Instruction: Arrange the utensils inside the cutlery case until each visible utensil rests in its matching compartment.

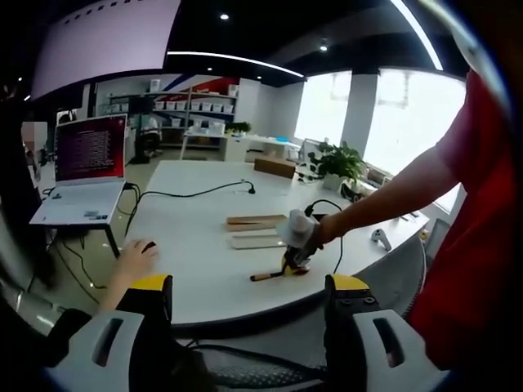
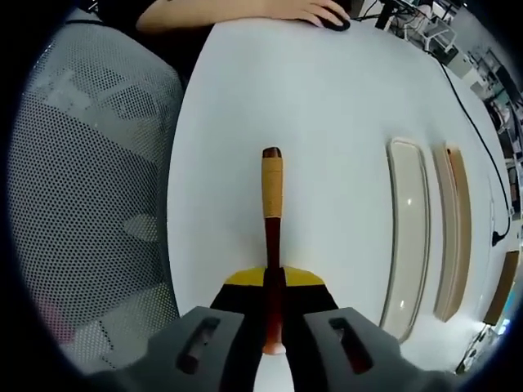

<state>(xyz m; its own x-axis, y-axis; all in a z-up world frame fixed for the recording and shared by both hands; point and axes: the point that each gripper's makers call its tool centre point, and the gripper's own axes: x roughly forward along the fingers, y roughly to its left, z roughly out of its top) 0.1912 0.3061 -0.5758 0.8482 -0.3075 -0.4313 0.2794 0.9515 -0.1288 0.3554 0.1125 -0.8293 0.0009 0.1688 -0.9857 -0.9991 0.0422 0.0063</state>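
Ahead of the left gripper, in the left gripper view, a white table spreads out, and this gripper hangs short of its near edge with both yellow-tipped jaws wide apart and nothing between them. Beyond the jaws and a little to the right, the right gripper rests low on the tabletop, held by a person's hand on an arm in a red sleeve. A wooden-handled utensil sticks out of that gripper toward the left, lying flat on the table. Just behind it lie the cutlery case's two parts: a pale tray nearer, and a wooden lid just past it. Left of the jaws another person's hand rests on a computer mouse. Farther left, an open laptop stands on a raised stand, and a black cable runs across the far part of the table.

Between the jaws of the right gripper, in the right gripper view, the same utensil is clamped by its dark red shaft; its cork-coloured handle points straight ahead over the white table. Which kind of utensil it is, I cannot tell, as the working end is hidden. To the right of the jaws, well apart from the utensil, the pale tray lies lengthwise, with the wooden lid just beside it on the far side. To the left a grey mesh chair sits below the table edge. Far ahead, a hand covers the mouse.
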